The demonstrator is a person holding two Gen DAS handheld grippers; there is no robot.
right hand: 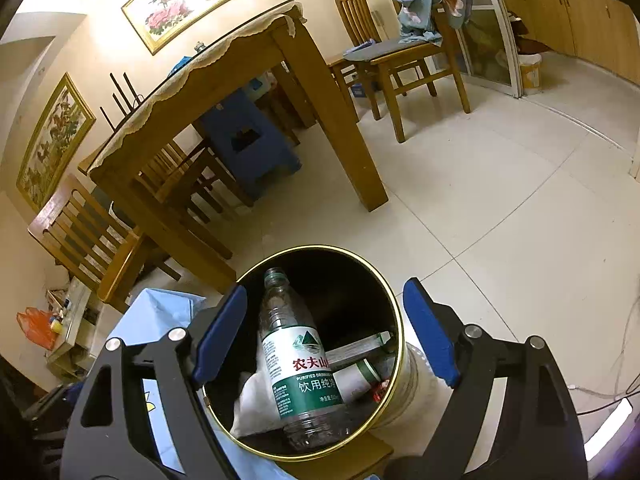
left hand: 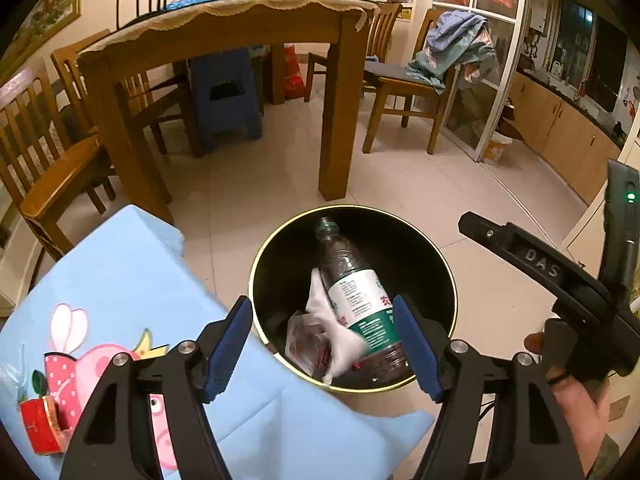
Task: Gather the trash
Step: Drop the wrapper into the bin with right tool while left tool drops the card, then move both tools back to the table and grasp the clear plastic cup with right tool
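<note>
A round bin with a gold rim and black inside point(left hand: 412, 256) point(right hand: 344, 280) stands on the floor beside a blue-covered surface. In it lie a clear plastic bottle with a green and white label point(left hand: 360, 296) point(right hand: 296, 364), a white tissue point(left hand: 328, 320) point(right hand: 252, 400), crumpled clear plastic point(left hand: 304, 340) and another green-banded wrapper point(right hand: 360, 376). My left gripper point(left hand: 321, 300) hangs open over the bin, nothing between its blue pads. My right gripper point(right hand: 326, 286) also stands open above the bin mouth, empty. In the left wrist view a hand point(left hand: 576, 400) holds the right gripper, one finger point(left hand: 520, 248) reaching in from the right.
A blue cloth with a cartoon pig point(left hand: 120, 280) covers the surface left of the bin, with a small red box point(left hand: 40, 428) on it. Beyond stand a wooden dining table point(left hand: 224, 28), wooden chairs point(left hand: 44, 184), a blue stool point(left hand: 224, 92) and tiled floor point(left hand: 420, 184).
</note>
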